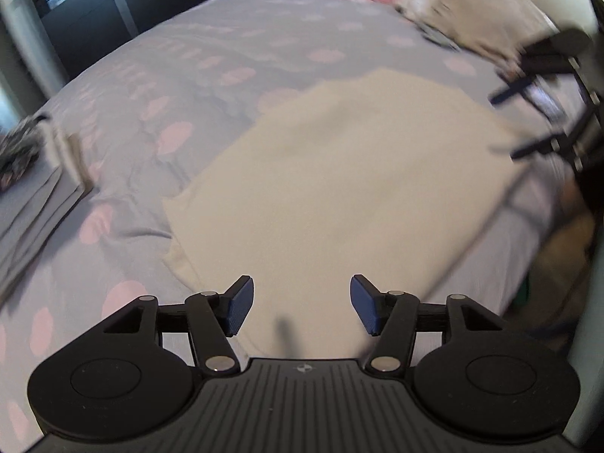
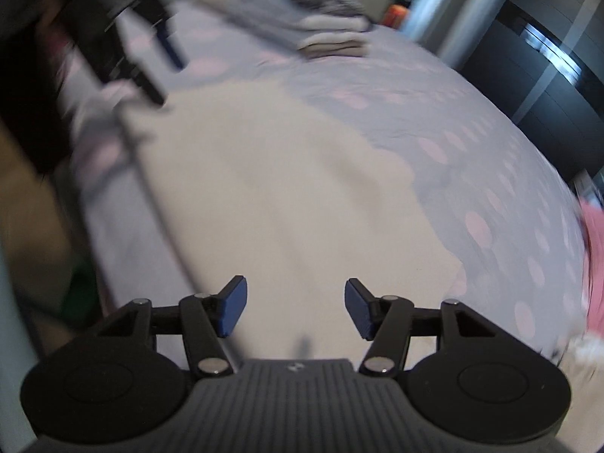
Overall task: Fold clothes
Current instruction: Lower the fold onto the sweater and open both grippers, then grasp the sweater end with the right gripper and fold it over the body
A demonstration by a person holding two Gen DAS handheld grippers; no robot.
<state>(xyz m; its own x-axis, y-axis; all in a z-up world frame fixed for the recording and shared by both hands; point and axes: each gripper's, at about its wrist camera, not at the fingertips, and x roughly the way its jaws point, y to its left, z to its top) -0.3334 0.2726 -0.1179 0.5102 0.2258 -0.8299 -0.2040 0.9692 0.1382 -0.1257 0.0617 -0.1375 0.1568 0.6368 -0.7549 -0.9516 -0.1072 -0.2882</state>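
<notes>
A cream garment (image 1: pixel 339 173) is being kept spread flat on the dotted bedspread (image 1: pixel 158 87). The left gripper (image 1: pixel 300 307) and right gripper (image 2: pixel 295 305) are being held above it, jaws apart, nothing gripped.

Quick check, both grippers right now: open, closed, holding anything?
Left gripper: open, empty, over the cream garment.
Right gripper: open, empty, over it too.

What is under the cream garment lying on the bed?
The cream garment lies spread on the grey bedspread with pink spots, which shows around its edges. Whatever sits beneath its middle is covered and cannot be seen.
</notes>
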